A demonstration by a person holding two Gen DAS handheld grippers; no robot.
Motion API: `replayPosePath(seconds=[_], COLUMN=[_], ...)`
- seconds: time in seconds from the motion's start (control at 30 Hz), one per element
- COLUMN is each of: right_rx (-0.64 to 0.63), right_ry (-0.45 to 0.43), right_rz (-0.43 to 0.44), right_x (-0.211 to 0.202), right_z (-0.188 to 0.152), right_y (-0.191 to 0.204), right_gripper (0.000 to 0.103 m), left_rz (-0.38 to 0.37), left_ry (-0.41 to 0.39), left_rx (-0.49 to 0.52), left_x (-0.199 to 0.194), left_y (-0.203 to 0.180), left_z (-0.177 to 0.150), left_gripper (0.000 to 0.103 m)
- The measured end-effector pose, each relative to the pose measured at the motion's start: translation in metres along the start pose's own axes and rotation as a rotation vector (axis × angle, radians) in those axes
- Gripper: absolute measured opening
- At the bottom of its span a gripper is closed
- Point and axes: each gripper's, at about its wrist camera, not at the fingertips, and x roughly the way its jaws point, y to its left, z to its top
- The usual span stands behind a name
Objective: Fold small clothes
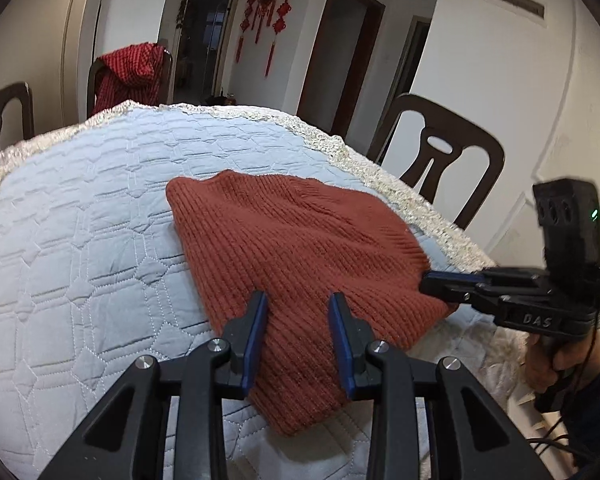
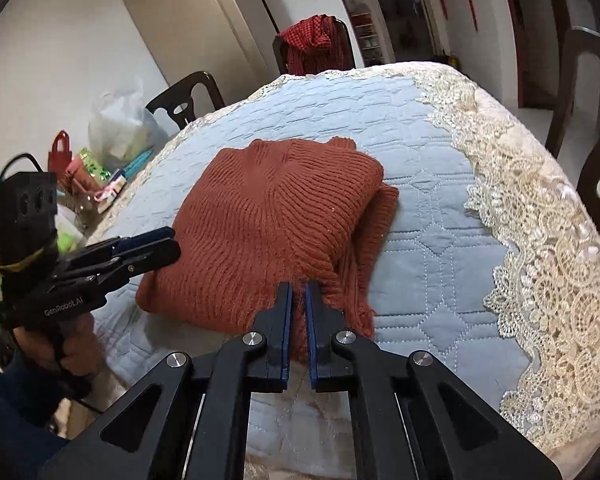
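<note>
Only our right wrist view shows the cluttered bags and bottles [image 2: 100, 152] at the table's far left side. The rust-red ribbed knit sweater [image 1: 300, 256] lies folded on the pale blue quilted table cover [image 1: 80, 240]. Our left gripper [image 1: 298, 300] hovers level, jaws wide, over the near edge. Our right gripper [image 2: 299, 290] (nearly closed) pinches a fold of the sweater's corner.

Letters on the right gripper [image 1: 434, 282]: "DAS", in raised black letters on its side, seen from the left wrist camera
Words on the left gripper [image 2: 168, 242]: "GenRobot.AI", in small white letters on its black side, seen from the right wrist camera
Other words or numbers: none that can be read
</note>
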Motion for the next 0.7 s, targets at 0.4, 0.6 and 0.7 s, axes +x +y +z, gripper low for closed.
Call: replayPosePath(seconds=[0.4,0.6,0.7], right_rx=[0.012,0.026,0.085], right_ry=[-0.07,-0.039,-0.038], right_rz=[0.011,0.001,0.027], right_x=[-0.012,0.019,0.027], right_z=[0.02,0.027,0.031], right_y=[0.011,-0.001,-0.015], right_gripper=[0.008,0.008,0.004], left_rz=[-0.002,0.057,0.054], left_ry=[-0.02,0.01,0.022], left_rx=[-0.016,-0.049,-0.068], left_x=[-0.006,0.019,0.027], left_y=[0.002,0.02,0.027], left_z=[0.017,0.032,0.025], left_gripper=[0.035,0.035,0.037])
